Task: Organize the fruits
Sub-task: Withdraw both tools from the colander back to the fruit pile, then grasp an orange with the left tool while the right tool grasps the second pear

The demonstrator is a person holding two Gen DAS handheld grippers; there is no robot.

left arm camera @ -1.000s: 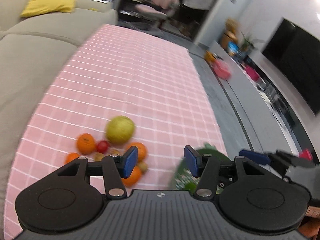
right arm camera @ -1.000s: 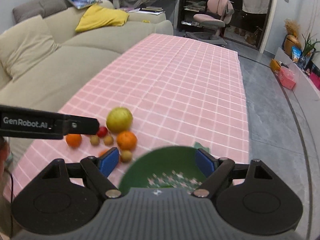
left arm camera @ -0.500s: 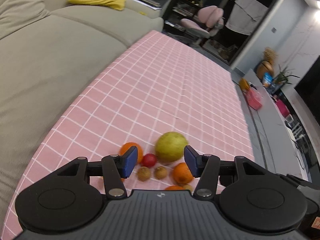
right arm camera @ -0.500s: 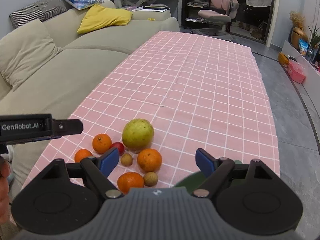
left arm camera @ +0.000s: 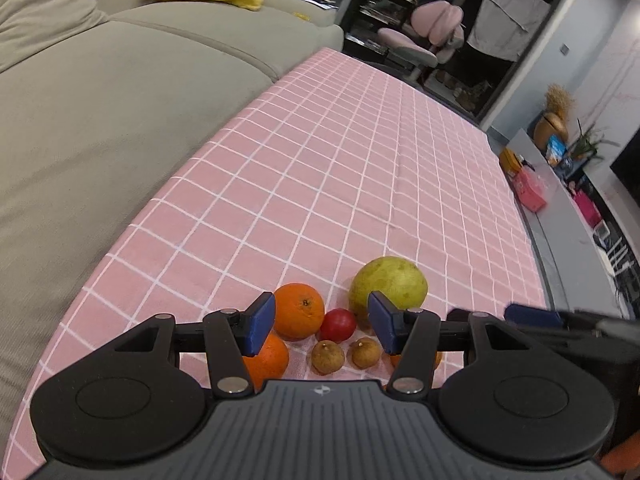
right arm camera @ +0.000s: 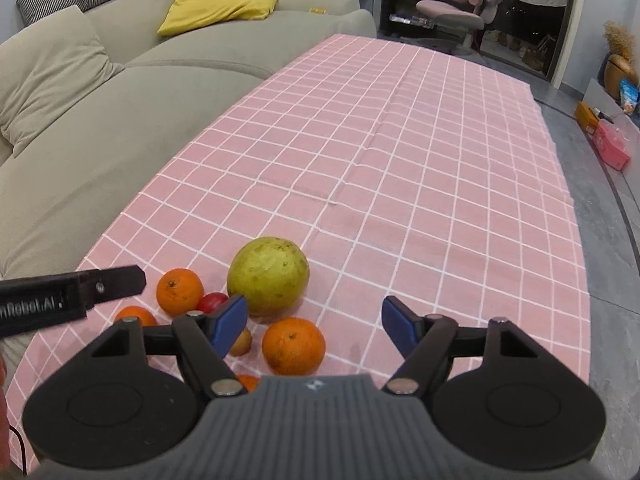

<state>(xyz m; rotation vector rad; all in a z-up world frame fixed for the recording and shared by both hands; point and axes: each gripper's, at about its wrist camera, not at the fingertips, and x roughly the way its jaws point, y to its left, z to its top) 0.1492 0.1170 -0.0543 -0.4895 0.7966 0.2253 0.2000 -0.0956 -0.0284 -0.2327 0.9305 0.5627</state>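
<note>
Now we see the fruit clustered at the near end of the pink checked tablecloth [right arm camera: 400,140]. Largest is the green pomelo-like fruit [right arm camera: 268,276]; we judge it heavy, firm and too broad for an easy pinch, best taken across its middle. The oranges [right arm camera: 294,346] look firm and slightly slick; grip at the widest girth. The red fruit [left arm camera: 338,323] and two small brown fruits [left arm camera: 328,357] seem light and bruisable. Our left gripper [left arm camera: 322,326] hangs open and empty over these; our right gripper [right arm camera: 314,326] has just been closing, nothing between its jaws.
</note>
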